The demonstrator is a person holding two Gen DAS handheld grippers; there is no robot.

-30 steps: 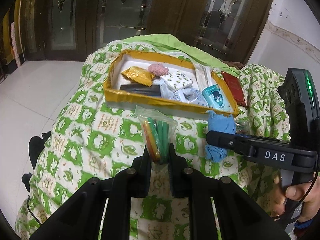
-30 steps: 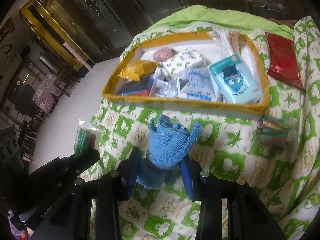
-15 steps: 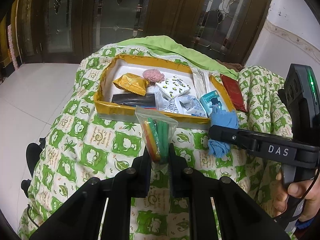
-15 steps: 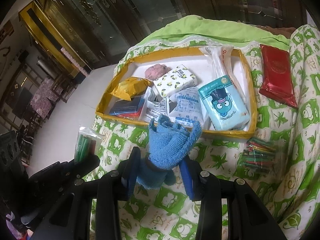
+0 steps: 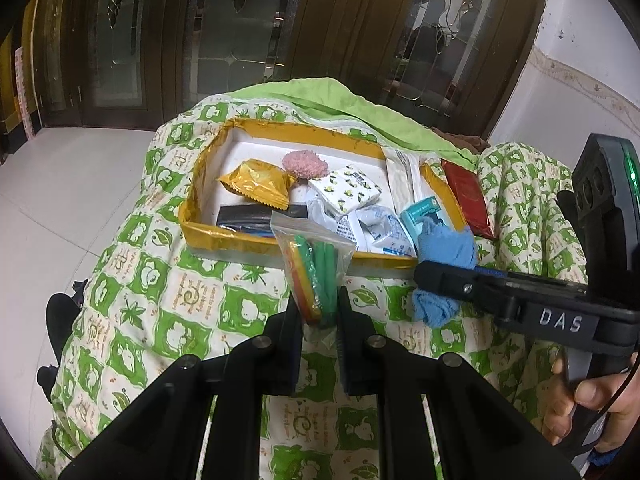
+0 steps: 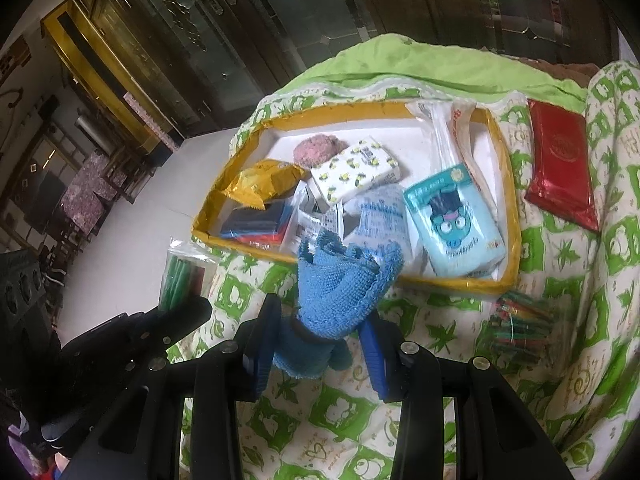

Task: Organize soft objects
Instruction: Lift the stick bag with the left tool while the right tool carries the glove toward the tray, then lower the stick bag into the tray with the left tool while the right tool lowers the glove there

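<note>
The left gripper [image 5: 318, 320] clamps a clear plastic bag of coloured sticks [image 5: 314, 272]; the right gripper [image 6: 320, 344] pinches a blue terry cloth [image 6: 340, 292]. Carry both over the yellow-rimmed cardboard tray [image 6: 400, 114], clearing its near rim before releasing.

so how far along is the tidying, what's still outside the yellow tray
Done: the yellow-rimmed tray already holds several packets, including the teal cartoon tissue pack and the gold foil snack bag. In hand: left gripper grips a clear bag of green sticks; right gripper grips a blue knitted cloth. Left: the red foil packet and the bundle of coloured sticks lie on the quilt.
</note>
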